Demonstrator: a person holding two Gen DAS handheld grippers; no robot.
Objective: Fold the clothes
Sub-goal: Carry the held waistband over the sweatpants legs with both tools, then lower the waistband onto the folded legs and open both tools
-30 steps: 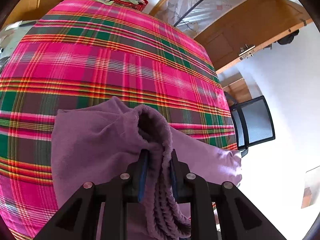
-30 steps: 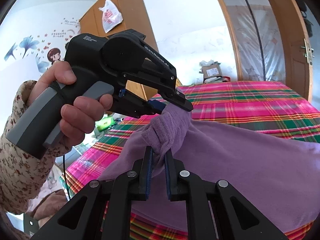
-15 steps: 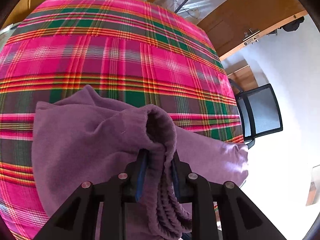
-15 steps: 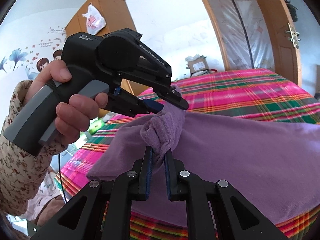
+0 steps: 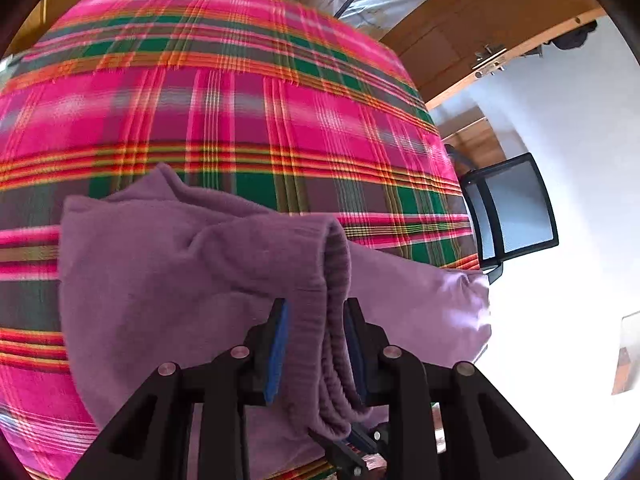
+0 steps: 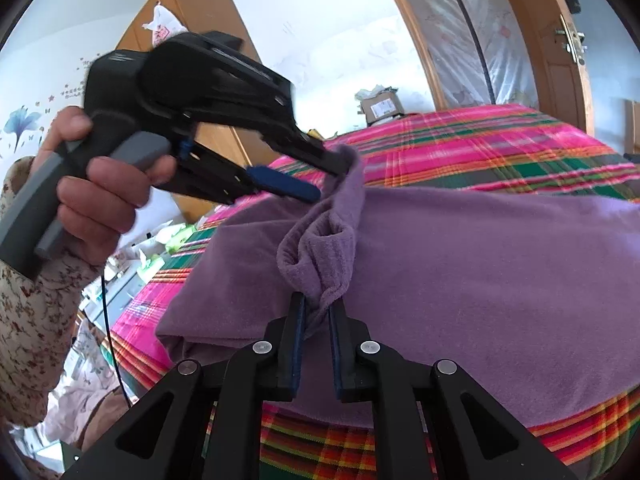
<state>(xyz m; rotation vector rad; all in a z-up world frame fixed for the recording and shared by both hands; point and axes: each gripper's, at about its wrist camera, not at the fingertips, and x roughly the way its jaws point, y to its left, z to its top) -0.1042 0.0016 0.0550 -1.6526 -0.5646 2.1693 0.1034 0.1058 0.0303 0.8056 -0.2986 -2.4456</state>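
While the purple sweater (image 6: 480, 272) lies across the plaid bed (image 5: 240, 92), my left gripper (image 5: 316, 312) has just been opening, its ribbed hem loose between the jaws; my right gripper (image 6: 317, 312) pinches a bunched fold.

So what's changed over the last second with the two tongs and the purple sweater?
The left tongs have just been opening, and their pads now stand off the purple sweater's ribbed edge, which lies loose between them. The sweater has sunk flatter onto the plaid cover. The right tongs stay clamped on their fold.
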